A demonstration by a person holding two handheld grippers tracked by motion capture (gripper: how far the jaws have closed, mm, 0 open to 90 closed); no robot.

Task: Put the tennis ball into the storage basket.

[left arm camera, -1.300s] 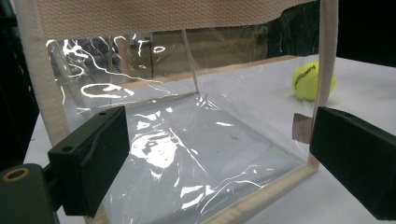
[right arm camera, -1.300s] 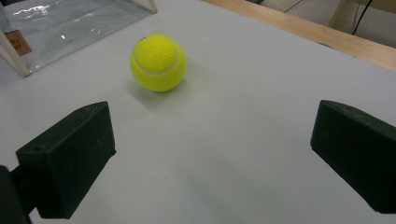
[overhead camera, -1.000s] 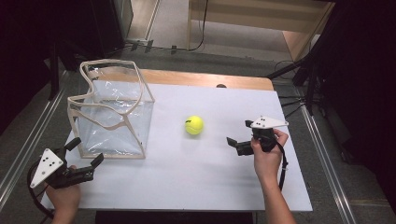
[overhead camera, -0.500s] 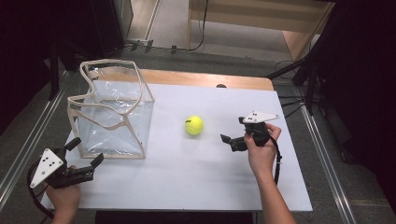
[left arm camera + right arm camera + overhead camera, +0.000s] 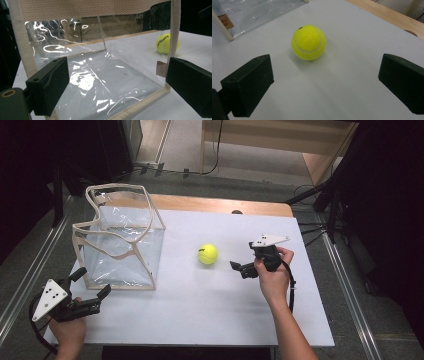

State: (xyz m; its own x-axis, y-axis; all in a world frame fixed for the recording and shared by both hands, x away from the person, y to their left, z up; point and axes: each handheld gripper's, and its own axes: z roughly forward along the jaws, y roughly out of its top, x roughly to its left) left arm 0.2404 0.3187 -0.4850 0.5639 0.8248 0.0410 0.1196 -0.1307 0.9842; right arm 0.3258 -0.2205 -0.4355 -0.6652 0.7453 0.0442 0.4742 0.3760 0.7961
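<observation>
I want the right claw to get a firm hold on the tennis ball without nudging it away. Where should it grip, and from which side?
Grip the tennis ball across its widest middle, coming level along the table from the right claw side. It is round and lies free on the flat top, so the open jaws should straddle it evenly before closing.

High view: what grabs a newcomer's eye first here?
The yellow tennis ball stands out, alone on the white table near its middle. Left of it stands a clear plastic bag with cream webbing edges, open at the top. The right gripper sits just right of the ball with jaws open toward it, while the left gripper waits open at the bag's near corner.
</observation>
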